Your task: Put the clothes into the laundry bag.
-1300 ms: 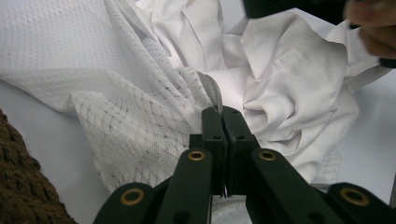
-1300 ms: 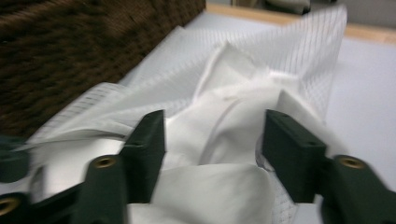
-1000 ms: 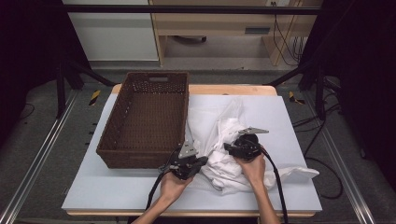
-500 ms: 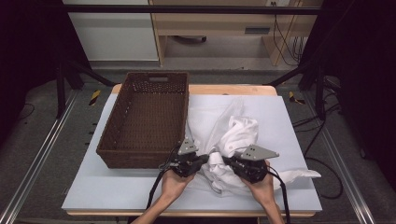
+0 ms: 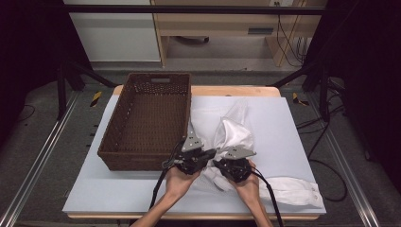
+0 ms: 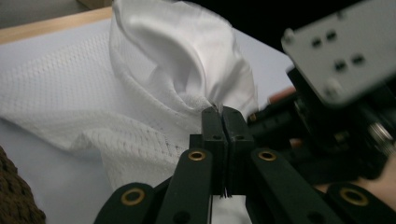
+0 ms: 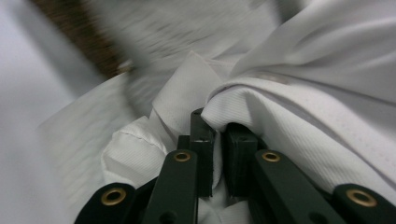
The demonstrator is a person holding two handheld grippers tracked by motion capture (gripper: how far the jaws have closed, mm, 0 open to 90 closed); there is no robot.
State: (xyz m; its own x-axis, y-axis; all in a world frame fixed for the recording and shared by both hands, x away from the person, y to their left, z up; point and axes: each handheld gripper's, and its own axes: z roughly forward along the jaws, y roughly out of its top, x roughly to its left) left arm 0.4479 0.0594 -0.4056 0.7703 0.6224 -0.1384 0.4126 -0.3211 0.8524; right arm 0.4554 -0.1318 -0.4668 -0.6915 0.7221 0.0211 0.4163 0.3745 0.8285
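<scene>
A crumpled white shirt (image 5: 236, 130) lies on the white table top, right of the wicker basket. My left gripper (image 5: 212, 153) is shut on a fold of its textured cloth, and the left gripper view shows the jaws pressed together on it (image 6: 222, 112) with the shirt (image 6: 154, 79) bunched up behind. My right gripper (image 5: 219, 163) is close beside it. Its jaws have just been closing and now pinch a fold of the shirt (image 7: 303, 93) between them (image 7: 219, 123). The two grippers nearly touch.
An empty brown wicker basket (image 5: 142, 161) stands on the left half of the table (image 5: 293, 127), its front right corner next to my left hand. A shirt sleeve with a cuff (image 5: 298, 191) trails toward the front right edge. Dark stands flank the table.
My right gripper came back toward the person, then left until it sat beside the left gripper, and closed on the shirt. The cloth bunched up between them. The left gripper hardly moved.
</scene>
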